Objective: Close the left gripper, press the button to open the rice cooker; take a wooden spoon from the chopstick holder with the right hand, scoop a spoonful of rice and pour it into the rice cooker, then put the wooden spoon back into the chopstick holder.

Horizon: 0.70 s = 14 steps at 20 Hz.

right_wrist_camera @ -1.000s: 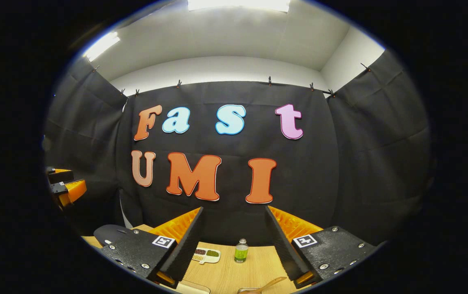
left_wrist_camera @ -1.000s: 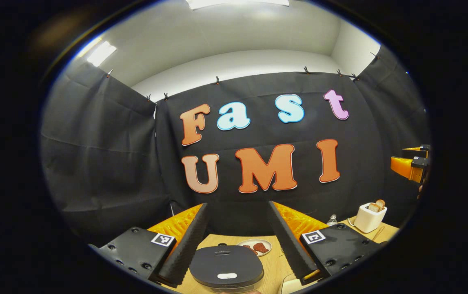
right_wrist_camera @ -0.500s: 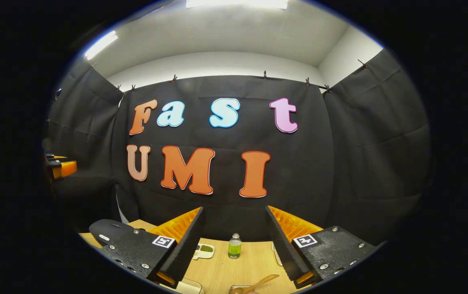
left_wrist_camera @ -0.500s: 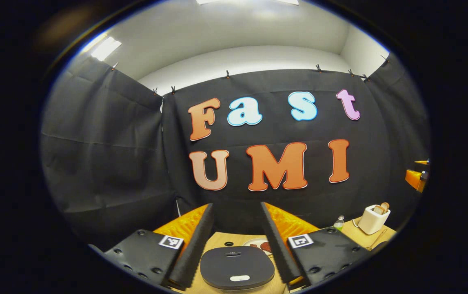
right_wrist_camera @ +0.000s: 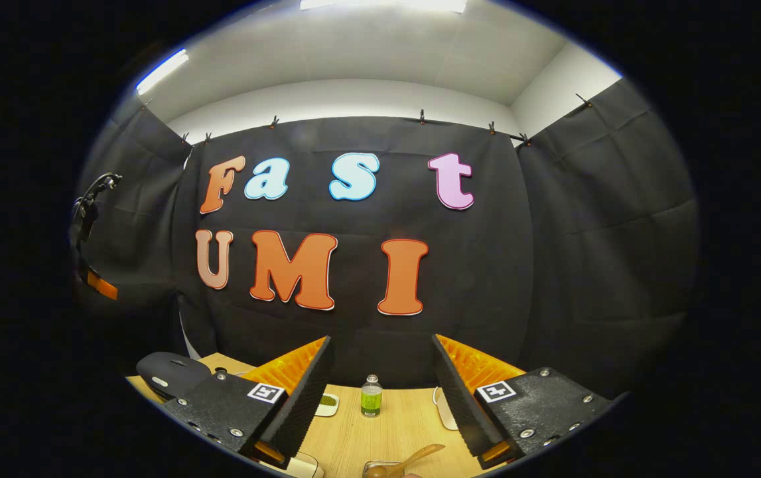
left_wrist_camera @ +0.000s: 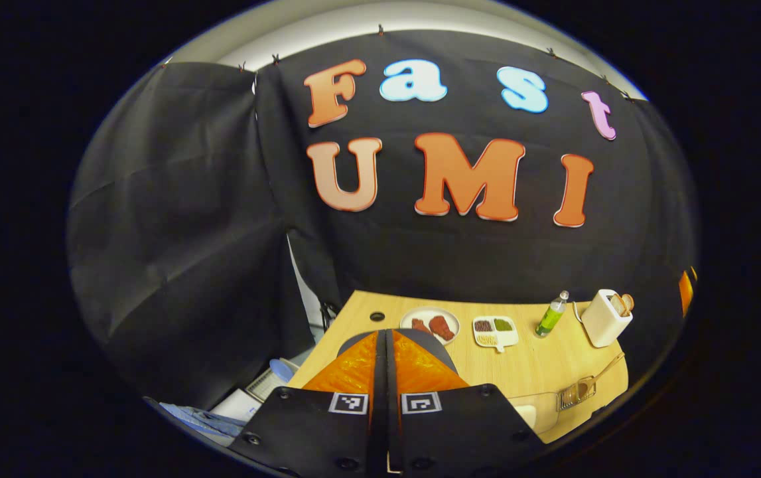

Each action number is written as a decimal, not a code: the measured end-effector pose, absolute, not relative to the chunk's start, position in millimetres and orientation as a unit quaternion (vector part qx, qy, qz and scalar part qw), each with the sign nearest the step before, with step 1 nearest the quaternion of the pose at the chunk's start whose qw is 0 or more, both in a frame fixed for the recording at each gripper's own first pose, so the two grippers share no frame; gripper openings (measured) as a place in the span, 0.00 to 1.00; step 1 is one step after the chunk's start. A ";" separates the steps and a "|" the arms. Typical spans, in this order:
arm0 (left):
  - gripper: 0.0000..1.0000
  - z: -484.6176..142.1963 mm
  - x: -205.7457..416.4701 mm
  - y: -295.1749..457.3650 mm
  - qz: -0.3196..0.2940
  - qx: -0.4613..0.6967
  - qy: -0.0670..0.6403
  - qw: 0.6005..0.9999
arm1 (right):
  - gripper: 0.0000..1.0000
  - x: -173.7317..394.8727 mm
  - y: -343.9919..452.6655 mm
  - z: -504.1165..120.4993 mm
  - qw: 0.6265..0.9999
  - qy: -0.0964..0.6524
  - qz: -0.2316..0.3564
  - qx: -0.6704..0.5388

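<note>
Your left hand-held gripper (left_wrist_camera: 386, 345) has its two fingers pressed together with nothing between them, and it hangs above the near left part of the tabletop (left_wrist_camera: 526, 362). The dark rice cooker (left_wrist_camera: 436, 345) lies right beneath and behind those fingers, so you see only slivers of its lid at either side of them. In the left gripper view, counting from left to right beyond it, there is one round plate (left_wrist_camera: 429, 324) with red pieces, one small divided dish (left_wrist_camera: 495, 331), one green bottle (left_wrist_camera: 551, 314) and one white chopstick holder (left_wrist_camera: 605, 318) near the far right corner. Nearer you on that side lies one wooden spoon (left_wrist_camera: 598, 378), its bowl resting in a clear container (left_wrist_camera: 576, 394), well apart from the chopstick holder and from your left hand-held gripper. Your right hand-held gripper (right_wrist_camera: 380, 385) is spread wide and holds nothing. In the right gripper view the rice cooker (right_wrist_camera: 171, 373) sits off to its left with the lid down, the green bottle (right_wrist_camera: 371, 396) stands upright between its fingers farther back, and the wooden spoon (right_wrist_camera: 407, 461) lies just below the gap between them, untouched.
</note>
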<state>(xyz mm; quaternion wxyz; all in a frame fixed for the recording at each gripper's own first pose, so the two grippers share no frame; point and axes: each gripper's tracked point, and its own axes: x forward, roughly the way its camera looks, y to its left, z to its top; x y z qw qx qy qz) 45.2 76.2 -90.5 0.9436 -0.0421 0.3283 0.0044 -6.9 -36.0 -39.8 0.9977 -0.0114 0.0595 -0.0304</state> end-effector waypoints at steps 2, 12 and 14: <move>0.05 -111.0 42.0 80.7 -0.003 -0.045 0.392 0.919 | 0.90 -7.9 -35.3 -42.4 0.997 0.064 -0.029 -0.017; 0.05 -219.8 25.1 34.1 -0.046 -0.115 0.617 0.777 | 0.90 -6.3 -39.2 -60.0 0.995 0.087 -0.048 -0.025; 0.05 -239.3 26.0 26.9 -0.050 -0.126 0.640 0.756 | 0.90 -8.4 -42.3 -67.0 0.993 0.097 -0.056 -0.024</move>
